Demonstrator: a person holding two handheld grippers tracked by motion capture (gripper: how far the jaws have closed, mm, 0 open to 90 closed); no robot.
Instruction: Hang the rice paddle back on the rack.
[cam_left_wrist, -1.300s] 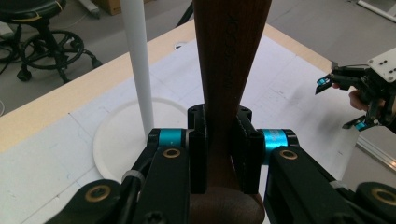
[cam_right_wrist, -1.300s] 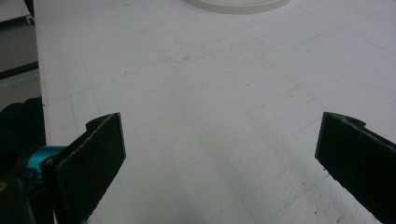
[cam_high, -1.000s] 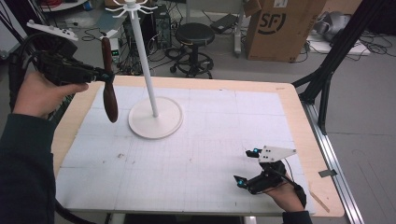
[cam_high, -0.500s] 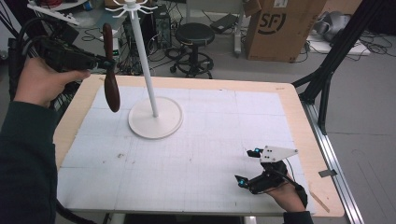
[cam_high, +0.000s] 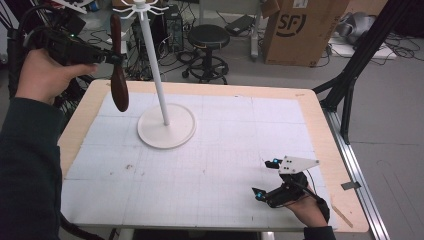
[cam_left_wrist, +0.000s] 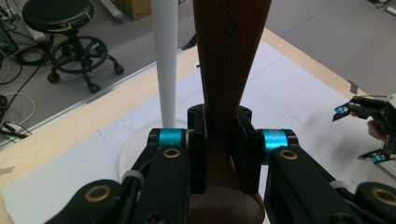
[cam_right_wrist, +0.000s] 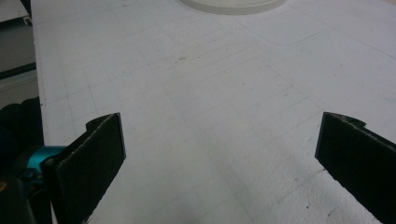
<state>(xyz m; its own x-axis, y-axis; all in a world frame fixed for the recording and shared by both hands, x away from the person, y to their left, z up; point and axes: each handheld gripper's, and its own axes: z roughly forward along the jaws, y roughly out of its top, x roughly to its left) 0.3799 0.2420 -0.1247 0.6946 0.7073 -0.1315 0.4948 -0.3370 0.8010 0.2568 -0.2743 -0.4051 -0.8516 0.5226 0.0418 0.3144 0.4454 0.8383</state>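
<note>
A dark wooden spoon (cam_high: 119, 75) is pinched by its handle in the left gripper (cam_high: 111, 58) and held upright in the air, beside the pole of the white rack (cam_high: 153, 70). It is judged to be on its way to the hooks at the top; the next move calls for lining its upper end with one hook. The wood is smooth and grained, the rack's base round and matte. The right gripper (cam_high: 266, 179) rests spread on the gridded white table (cam_high: 225, 150).

Lab/workshop: cables (cam_high: 187, 50), stool (cam_high: 210, 37), cardboard box (cam_high: 295, 30), bare floor.
</note>
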